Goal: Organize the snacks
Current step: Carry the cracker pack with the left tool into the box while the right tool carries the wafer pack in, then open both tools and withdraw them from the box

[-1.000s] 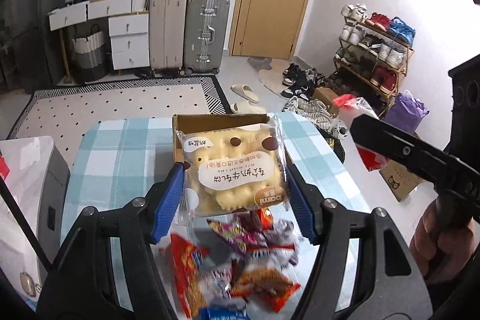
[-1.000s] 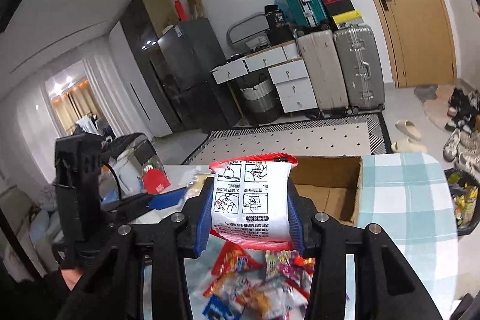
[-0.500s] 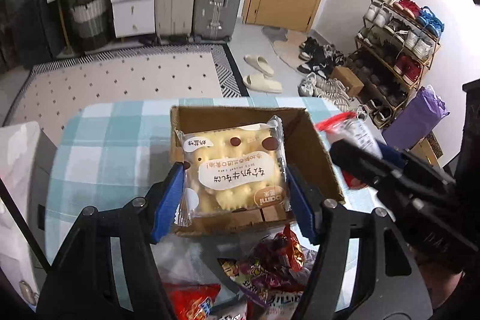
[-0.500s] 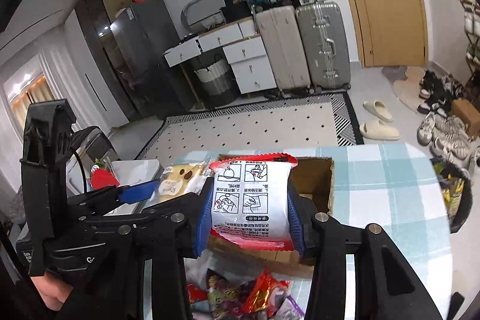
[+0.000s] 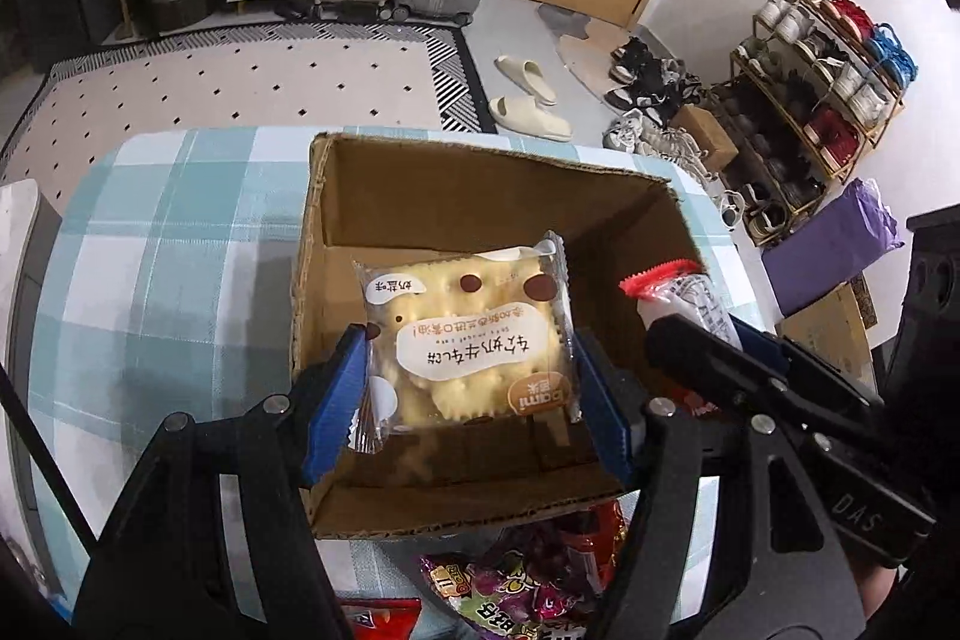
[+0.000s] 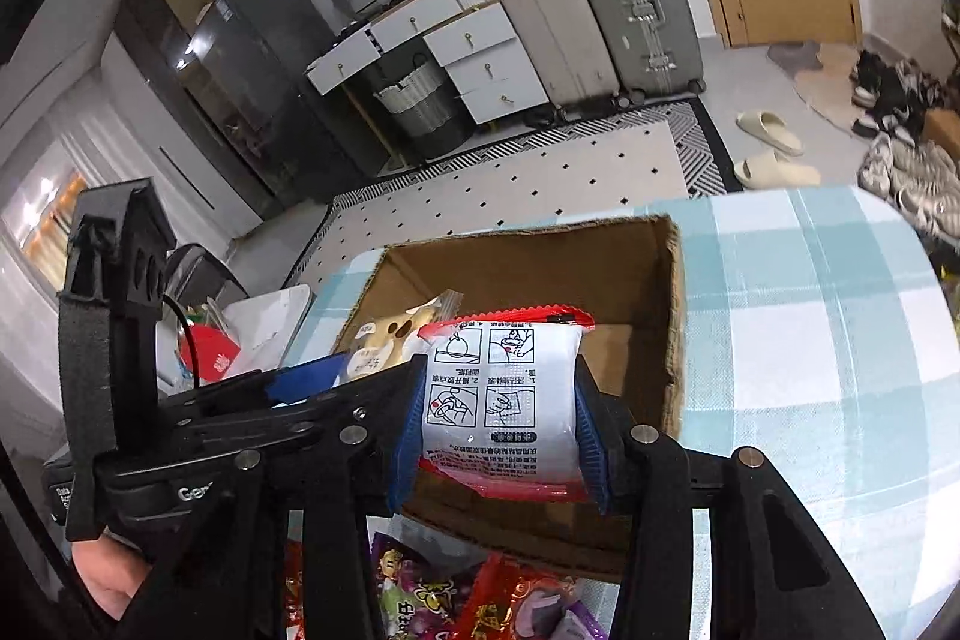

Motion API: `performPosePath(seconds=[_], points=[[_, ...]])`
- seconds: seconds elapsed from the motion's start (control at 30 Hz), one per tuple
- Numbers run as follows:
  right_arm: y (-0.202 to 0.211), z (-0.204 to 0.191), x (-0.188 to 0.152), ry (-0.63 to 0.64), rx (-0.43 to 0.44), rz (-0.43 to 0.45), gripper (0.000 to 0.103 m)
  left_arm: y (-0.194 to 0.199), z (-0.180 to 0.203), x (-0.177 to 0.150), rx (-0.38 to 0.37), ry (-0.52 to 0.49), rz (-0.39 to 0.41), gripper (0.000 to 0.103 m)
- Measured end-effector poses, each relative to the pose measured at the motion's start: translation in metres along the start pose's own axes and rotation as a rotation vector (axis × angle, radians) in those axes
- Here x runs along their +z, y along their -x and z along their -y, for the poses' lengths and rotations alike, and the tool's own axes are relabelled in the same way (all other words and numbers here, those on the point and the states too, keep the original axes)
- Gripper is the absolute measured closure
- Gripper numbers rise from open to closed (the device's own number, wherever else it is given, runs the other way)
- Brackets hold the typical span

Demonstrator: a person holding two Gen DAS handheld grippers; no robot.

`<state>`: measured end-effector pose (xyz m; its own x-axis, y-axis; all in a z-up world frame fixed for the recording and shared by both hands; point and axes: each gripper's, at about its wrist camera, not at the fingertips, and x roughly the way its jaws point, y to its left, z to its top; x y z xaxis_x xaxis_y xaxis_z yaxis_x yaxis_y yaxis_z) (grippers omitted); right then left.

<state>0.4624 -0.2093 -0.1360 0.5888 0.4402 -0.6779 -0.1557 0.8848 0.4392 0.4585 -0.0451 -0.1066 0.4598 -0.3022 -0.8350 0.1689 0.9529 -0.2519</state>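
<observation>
Tongs point(image 5: 468, 394) point(image 6: 498, 430) side by side — tilted over box point(image 5: 336, 196), each gripping a packet.

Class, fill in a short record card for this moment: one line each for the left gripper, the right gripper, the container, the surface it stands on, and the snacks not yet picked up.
left gripper: shut on biscuit pack, over the box
right gripper: shut on white-and-red packet, over the box
container: open cardboard box, nothing visible on its floor
surface: checked tablecloth
remaining: loose snack packets, in front of the box

Cardboard box point(image 5: 480, 196) on table point(image 5: 150, 232), loose snack packets point(image 5: 510, 586) before it
</observation>
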Motion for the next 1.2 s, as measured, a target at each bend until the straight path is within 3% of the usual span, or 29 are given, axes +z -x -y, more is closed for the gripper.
performPosePath(seconds=[0.13, 0.23, 0.3, 0.37, 0.67, 0.87, 0.97, 1.2], points=[[-0.011, 0.014, -0.004, -0.035, 0.015, -0.025, 0.057, -0.016, -0.005, 0.002, 0.007, 0.023, -0.047, 0.037], [-0.008, 0.015, -0.006, -0.028, -0.001, -0.012, 0.051, -0.017, -0.006, 0.004, 0.008, 0.030, -0.042, 0.034], [0.001, 0.010, -0.008, -0.023, 0.005, 0.003, 0.034, -0.013, -0.007, 0.005, -0.002, 0.040, -0.034, 0.031], [0.011, 0.007, -0.010, -0.016, 0.004, 0.030, 0.030, -0.002, -0.006, 0.004, -0.001, 0.040, -0.020, 0.026], [0.087, -0.013, -0.023, 0.004, 0.059, 0.147, 0.023, 0.099, 0.001, -0.035, -0.036, 0.001, 0.170, 0.021], [0.134, -0.036, -0.043, 0.094, 0.016, 0.203, 0.022, 0.171, 0.021, -0.075, 0.055, -0.090, 0.348, 0.010], [0.161, -0.047, -0.055, 0.108, 0.035, 0.244, 0.021, 0.198, 0.025, -0.089, 0.064, -0.107, 0.388, 0.003], [0.215, -0.083, -0.083, 0.169, 0.054, 0.321, 0.018, 0.260, 0.038, -0.131, 0.093, -0.152, 0.478, 0.001]])
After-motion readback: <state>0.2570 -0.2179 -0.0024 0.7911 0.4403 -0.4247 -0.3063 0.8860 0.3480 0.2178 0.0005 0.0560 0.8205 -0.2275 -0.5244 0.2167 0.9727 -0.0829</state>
